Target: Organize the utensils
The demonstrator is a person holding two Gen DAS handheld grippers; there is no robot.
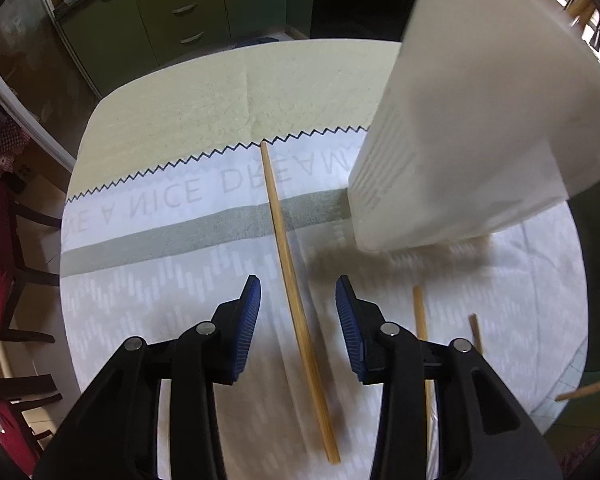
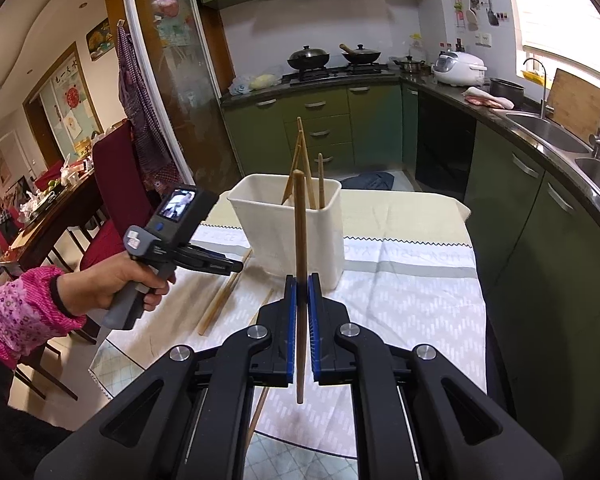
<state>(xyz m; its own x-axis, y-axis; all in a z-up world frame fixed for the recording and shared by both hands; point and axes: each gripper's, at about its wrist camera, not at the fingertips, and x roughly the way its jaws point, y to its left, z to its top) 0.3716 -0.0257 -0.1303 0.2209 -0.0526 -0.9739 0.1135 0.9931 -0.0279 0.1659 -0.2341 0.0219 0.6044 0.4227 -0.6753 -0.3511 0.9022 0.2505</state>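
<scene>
1. Clamping a chopstick (image 2: pixel 300 264) upright, the right gripper (image 2: pixel 301 280) has its blue pads pressed to both sides of the stick, which runs above and below the jaws.
2. Just beyond that stick stands the white holder (image 2: pixel 260 224), with several chopsticks (image 2: pixel 321 180) leaning inside it.
3. The left gripper (image 1: pixel 298 292) hangs with its jaws spread wide, nothing between the pads; a second stick (image 1: pixel 292 252) lies on the cloth (image 1: pixel 160 280) below the gap, apart from the pads.
4. Two more sticks (image 1: pixel 419 312) lie to the right of that gripper, partly hidden by its finger.
5. In the left wrist view, the holder (image 1: pixel 480 140) looms blurred at upper right, its base on the cloth.
6. In the right wrist view, a hand (image 2: pixel 112 280) in a pink sleeve holds the left gripper's handle beside the holder, over loose sticks (image 2: pixel 220 300) on the cloth.
7. Green cabinets (image 2: pixel 316 120) and a stove with two woks (image 2: pixel 308 58) stand behind the table.
</scene>
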